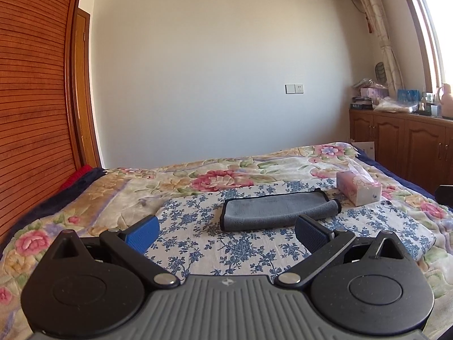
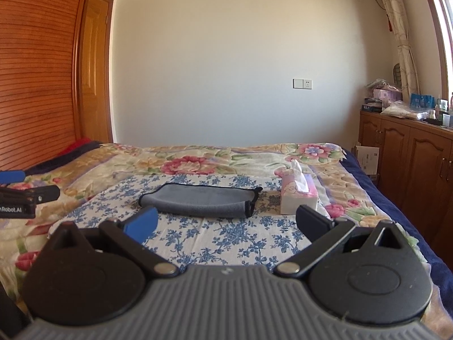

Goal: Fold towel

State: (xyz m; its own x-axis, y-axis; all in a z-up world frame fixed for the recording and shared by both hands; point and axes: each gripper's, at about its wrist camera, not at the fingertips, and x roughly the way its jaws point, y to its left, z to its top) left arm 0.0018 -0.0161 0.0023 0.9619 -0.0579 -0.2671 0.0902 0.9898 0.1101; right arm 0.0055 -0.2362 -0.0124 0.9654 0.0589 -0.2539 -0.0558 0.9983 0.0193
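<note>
While both grippers, left gripper [image 1: 226,232] and right gripper [image 2: 226,225], gape empty, the folded towel [image 1: 279,211] lies apart.

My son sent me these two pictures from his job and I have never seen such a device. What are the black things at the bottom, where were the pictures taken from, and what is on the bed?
Each picture comes from a small camera mounted on a hand-held gripper, looking forward along its two fingers. A person holds one gripper in each hand; there is no robot arm. The black and grey shape at the bottom is the gripper's own body.

One picture is from the left gripper, the other from the right gripper. Both are open and hold nothing.

Ahead of them lies a grey towel, already folded over, on a blue-flowered white cloth spread over a floral bedspread. Beside the towel stands a pink tissue box. At the left edge of the right-hand picture you can see part of the other gripper.
</note>
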